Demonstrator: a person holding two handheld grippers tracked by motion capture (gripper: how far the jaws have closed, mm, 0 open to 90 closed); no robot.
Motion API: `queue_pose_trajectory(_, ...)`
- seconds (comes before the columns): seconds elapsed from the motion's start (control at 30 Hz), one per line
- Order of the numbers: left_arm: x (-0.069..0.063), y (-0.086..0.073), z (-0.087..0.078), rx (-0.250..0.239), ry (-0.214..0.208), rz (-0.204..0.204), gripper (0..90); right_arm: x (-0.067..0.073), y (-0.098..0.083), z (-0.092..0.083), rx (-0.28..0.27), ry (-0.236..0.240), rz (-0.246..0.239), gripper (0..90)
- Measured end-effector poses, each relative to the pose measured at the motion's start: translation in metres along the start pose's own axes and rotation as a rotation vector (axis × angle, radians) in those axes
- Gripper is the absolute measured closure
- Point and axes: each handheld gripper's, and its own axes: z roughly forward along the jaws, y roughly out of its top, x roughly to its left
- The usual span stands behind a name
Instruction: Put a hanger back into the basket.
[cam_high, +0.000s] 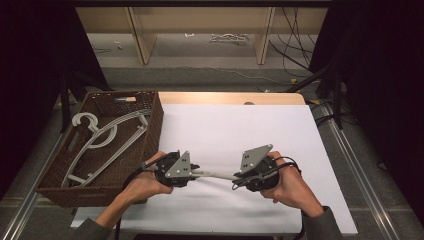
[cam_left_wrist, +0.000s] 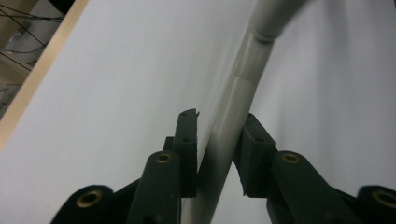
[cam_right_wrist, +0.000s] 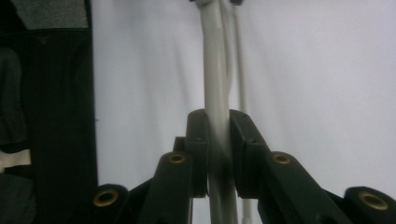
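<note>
Right gripper (cam_right_wrist: 218, 154): jaws squeezed tight on a pale grey bar (cam_right_wrist: 215, 70), pads flat on both sides, no gap. Left gripper (cam_left_wrist: 219, 154): jaws narrowed around the same bar (cam_left_wrist: 240, 107), one pad touching or v. close, the other a hair off; grip looks about seated, can't be sure it's full.

In the high view, left gripper (cam_high: 176, 170) and right gripper (cam_high: 256, 169) face each other low over the white table (cam_high: 235, 125), bar (cam_high: 216, 174) running between them just above the surface. Looks like one arm of a clothes hanger, though the rest of it is hidden by the tools. Two thinner rods run alongside in the right gripper view, prob. parts of the same thing.

Left of the table: brown wicker basket (cam_high: 155, 120) w/ white hangers (cam_high: 105, 135) lying loose inside. Hangers well apart from the held bar.

Step in hand, my read: two-handed hold on the hanger, ready to lift or carry, maybe toward the basket.

To do it well:
- finish the left squeeze before any lift; a half grip lets the round bar roll.
- keep both tools level and moving together, no twist betw. them, plastic could flex or snap.
- lift straight up first, clear the table, then sideways.
- if going in the basket, come in over the rim and lay it along the others, so hooks don't snag.
</note>
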Motion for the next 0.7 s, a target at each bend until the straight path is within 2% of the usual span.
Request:
queue_pose_trajectory(0.03,0.0,0.0,-0.001,-0.007,-0.021,-0.015,74.0,-0.002,-0.001,-0.001,-0.008,-0.011,0.011,78.0)
queue_pose_trajectory(0.1,-0.002,0.003,-0.002,-0.008,-0.009,-0.011,75.0,-0.004,-0.002,-0.003,-0.012,-0.031,0.021,76.2)
queue_pose_trajectory(0.23,-0.006,0.008,0.0,-0.017,-0.013,-0.025,77.2,-0.008,-0.005,-0.006,-0.03,-0.078,0.075,71.2)
queue_pose_trajectory(0.33,-0.007,0.011,0.0,-0.037,-0.025,-0.064,78.5,-0.011,-0.006,-0.009,-0.054,-0.104,0.125,63.4)
queue_pose_trajectory(0.4,-0.008,0.014,-0.001,-0.059,-0.022,-0.106,79.1,-0.012,-0.005,-0.012,-0.075,-0.131,0.167,55.4)
queue_pose_trajectory(0.43,-0.007,0.017,-0.002,-0.074,-0.013,-0.133,79.3,-0.014,-0.005,-0.014,-0.092,-0.145,0.184,51.6)
queue_pose_trajectory(0.47,-0.006,0.017,-0.003,-0.077,-0.006,-0.149,79.4,-0.015,-0.005,-0.016,-0.133,-0.177,0.234,44.4)
queue_pose_trajectory(0.5,-0.005,0.018,-0.003,-0.082,-0.002,-0.163,79.4,-0.016,-0.004,-0.018,-0.155,-0.198,0.254,41.9)
queue_pose_trajectory(0.53,-0.005,0.018,-0.003,-0.082,-0.002,-0.163,79.4,-0.016,-0.004,-0.018,-0.155,-0.198,0.254,41.9)
queue_pose_trajectory(0.57,-0.002,0.017,-0.005,-0.08,0.003,-0.185,79.4,-0.018,-0.004,-0.021,-0.19,-0.21,0.28,37.2)
queue_pose_trajectory(0.63,0.002,0.015,-0.007,-0.09,0.003,-0.215,79.4,-0.019,-0.003,-0.024,-0.24,-0.235,0.299,36.5)
queue_pose_trajectory(0.7,0.005,0.013,-0.009,-0.094,0.017,-0.242,79.4,-0.019,-0.003,-0.025,-0.266,-0.259,0.301,33.9)
